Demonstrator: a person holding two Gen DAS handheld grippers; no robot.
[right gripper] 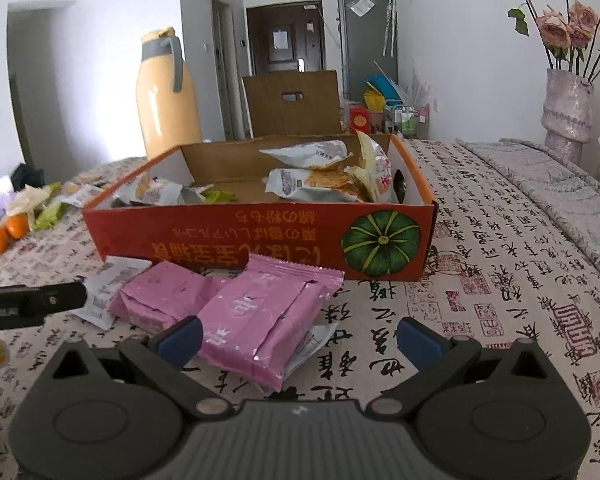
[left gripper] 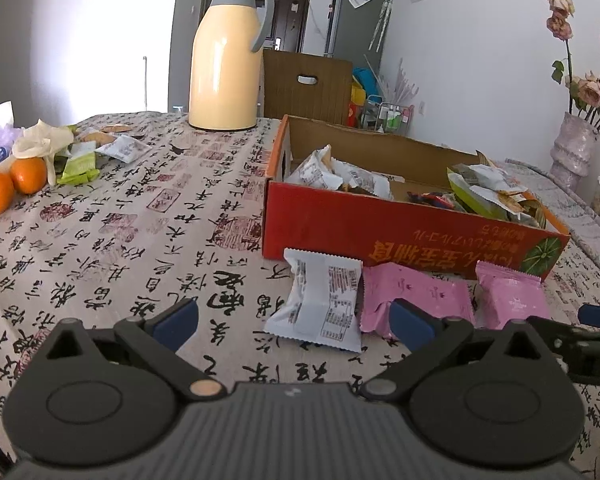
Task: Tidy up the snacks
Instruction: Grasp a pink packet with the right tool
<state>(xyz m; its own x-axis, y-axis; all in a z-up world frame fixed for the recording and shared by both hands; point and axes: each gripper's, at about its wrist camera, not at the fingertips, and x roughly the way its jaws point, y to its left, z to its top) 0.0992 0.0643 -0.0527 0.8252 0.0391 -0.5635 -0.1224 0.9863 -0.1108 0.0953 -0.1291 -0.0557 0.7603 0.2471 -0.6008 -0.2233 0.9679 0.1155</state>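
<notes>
Pink foil is what catches the eye: two pink snack packets lie on the table just in front of the long red wall of the cardboard box (right gripper: 260, 236), the nearer pink packet (right gripper: 260, 320) overlapping the other pink packet (right gripper: 160, 296), with a white packet (left gripper: 320, 300) just beside them toward the table's left side. The box already holds a jumble of wrapped snacks at both ends, its middle mostly bare.

The right gripper (right gripper: 298, 338) hangs low over the table with its blue-padded fingers spread wide and empty, the nearer pink packet lying partly between them. The left gripper (left gripper: 294, 322) is also spread wide and holding nothing, with the white packet between its fingers.

The step in hand looks like picking up a loose packet to drop it into the box. To do it well, I would centre the right fingers across the packet's narrow width, pinch the body rather than the crimped end so it doesn't slip, and lift clear of the packet under it before carrying it over the red wall.

Farther off, near the table's left edge, more packets sit by two oranges (left gripper: 12, 184); a yellow thermos (left gripper: 228, 56) stands by the far edge.
</notes>
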